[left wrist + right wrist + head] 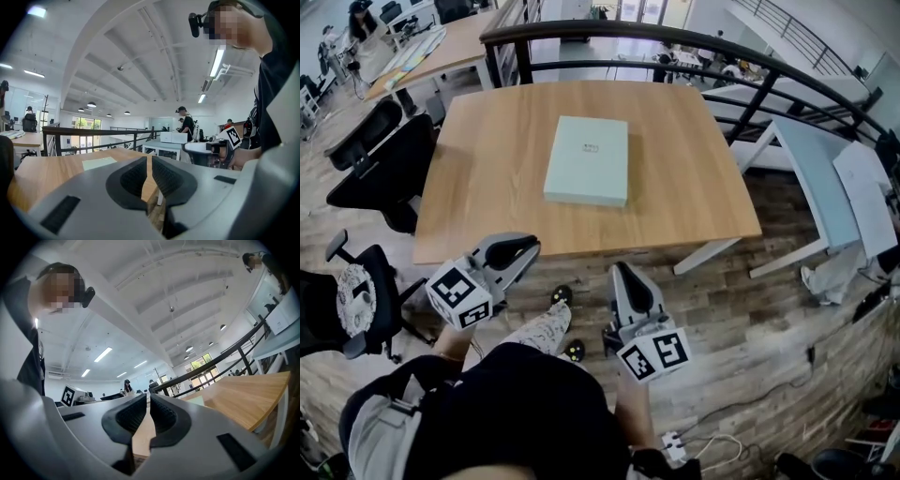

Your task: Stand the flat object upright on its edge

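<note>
A pale green flat box [588,160] lies flat in the middle of the wooden table [487,178]. In the left gripper view the box [99,162] shows as a thin pale patch on the tabletop, far ahead. My left gripper [528,249] hangs below the table's near edge, shut and empty. The right gripper [620,273] is also shut and empty, held near the person's body, short of the table. Both point up toward the table. The left gripper [149,161] and the right gripper [148,399] each show their jaws pressed together with nothing between them.
Black office chairs [380,159] stand left of the table. A black railing [675,37] curves behind the table. A light blue table [816,187] stands to the right. Cables and a power strip [675,448] lie on the wooden floor near the person's feet.
</note>
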A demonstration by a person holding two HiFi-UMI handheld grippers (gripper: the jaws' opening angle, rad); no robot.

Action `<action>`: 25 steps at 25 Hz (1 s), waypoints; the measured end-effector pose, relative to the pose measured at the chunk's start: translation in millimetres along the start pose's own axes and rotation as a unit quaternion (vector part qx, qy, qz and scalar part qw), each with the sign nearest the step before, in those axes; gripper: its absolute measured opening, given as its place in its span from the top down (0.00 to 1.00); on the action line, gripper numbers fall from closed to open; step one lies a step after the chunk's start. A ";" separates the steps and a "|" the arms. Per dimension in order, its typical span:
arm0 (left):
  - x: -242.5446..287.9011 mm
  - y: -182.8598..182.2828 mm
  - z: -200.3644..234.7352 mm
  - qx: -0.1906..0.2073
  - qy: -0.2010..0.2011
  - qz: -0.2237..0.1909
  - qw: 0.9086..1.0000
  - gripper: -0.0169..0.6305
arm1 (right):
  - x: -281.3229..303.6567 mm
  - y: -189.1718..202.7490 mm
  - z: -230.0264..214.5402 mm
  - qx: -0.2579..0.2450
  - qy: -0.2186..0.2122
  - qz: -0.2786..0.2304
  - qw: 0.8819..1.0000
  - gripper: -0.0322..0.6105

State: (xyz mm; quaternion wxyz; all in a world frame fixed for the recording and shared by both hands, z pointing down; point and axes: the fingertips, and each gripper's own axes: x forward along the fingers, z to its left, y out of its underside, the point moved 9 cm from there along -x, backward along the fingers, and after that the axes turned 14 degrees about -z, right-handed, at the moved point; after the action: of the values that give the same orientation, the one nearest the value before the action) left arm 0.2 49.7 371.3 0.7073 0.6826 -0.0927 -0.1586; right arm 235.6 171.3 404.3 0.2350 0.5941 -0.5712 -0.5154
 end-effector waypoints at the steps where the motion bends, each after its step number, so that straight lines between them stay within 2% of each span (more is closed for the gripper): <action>1: 1.4 1.6 4.4 -0.003 -0.002 -0.001 1.000 0.91 | 3.0 0.3 -1.4 -0.001 -0.001 0.000 1.000 0.90; 8: 42.1 1.6 31.7 -0.006 0.019 -0.023 1.000 0.91 | 26.4 -5.6 -25.4 -0.014 0.007 -0.001 1.000 0.90; 14: 79.4 9.4 66.0 -0.017 0.033 -0.021 0.999 0.91 | 63.9 -4.2 -55.8 -0.023 0.012 0.004 1.000 0.90; 25: 120.7 20.5 138.4 -0.030 0.006 -0.015 0.999 0.91 | 142.1 12.9 -103.5 -0.010 -0.012 0.032 0.999 0.90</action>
State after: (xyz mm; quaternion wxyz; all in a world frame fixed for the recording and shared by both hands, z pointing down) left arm 66.6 -121.8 388.4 0.7257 0.6632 -0.0733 -0.1674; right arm 295.0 5.4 403.8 0.2500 0.5670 -0.5875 -0.5204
